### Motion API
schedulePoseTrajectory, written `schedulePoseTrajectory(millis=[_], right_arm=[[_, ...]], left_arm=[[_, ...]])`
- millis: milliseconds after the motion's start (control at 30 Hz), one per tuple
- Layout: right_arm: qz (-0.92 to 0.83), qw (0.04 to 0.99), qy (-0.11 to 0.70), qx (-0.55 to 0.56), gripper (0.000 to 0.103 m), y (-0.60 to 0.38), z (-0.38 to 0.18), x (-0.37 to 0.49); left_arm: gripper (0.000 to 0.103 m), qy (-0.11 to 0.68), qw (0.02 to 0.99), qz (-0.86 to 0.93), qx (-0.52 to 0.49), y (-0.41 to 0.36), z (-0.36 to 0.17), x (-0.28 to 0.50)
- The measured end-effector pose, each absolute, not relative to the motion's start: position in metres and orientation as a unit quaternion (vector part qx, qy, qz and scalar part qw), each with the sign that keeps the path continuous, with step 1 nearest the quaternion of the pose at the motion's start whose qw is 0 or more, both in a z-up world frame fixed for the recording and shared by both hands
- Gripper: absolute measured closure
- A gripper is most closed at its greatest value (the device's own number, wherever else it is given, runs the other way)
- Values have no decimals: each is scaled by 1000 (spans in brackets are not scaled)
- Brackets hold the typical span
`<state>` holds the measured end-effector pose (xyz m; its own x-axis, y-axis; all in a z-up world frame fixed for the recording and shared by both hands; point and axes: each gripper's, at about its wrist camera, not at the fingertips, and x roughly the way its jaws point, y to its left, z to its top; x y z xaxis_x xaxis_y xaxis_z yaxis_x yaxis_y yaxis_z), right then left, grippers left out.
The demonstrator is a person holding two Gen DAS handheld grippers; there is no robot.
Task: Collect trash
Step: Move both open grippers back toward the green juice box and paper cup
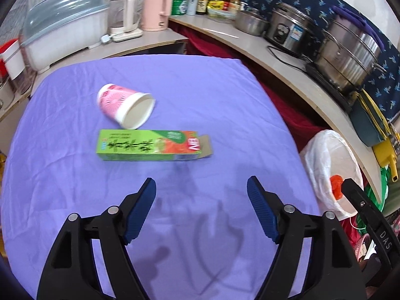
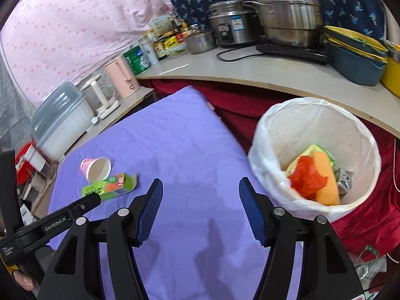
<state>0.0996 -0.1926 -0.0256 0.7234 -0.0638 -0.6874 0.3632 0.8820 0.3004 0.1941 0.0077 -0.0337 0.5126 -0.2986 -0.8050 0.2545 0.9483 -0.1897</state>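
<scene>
A pink paper cup (image 1: 125,106) lies on its side on the purple cloth, its mouth turned toward me. Just in front of it rests a green carton (image 1: 152,145) with one end flap open. My left gripper (image 1: 201,187) hovers open and empty over the cloth, a little short of the carton. My right gripper (image 2: 200,187) is open and empty too, between the carton (image 2: 110,187) and a white-lined trash bin (image 2: 267,150). Orange, yellow and green scraps lie inside the bin. The cup (image 2: 96,168) shows at the left of the right wrist view, with the left gripper's black arm in front of the carton.
The purple cloth (image 1: 75,200) covers a table. A curved counter (image 2: 250,75) behind carries steel pots, a rice cooker, bottles and tins. A pink kettle (image 1: 156,8), a glass kettle and a lidded dish box stand at the far left. Red fabric hangs below the counter.
</scene>
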Motion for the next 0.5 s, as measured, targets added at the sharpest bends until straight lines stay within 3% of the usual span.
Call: schedulePoseTrajectory(millis=[500], right_arm=[[-53,904,381,184,42,-125,-38,149]], left_arm=[[32,471,875,-93,-54,86,-43,210]])
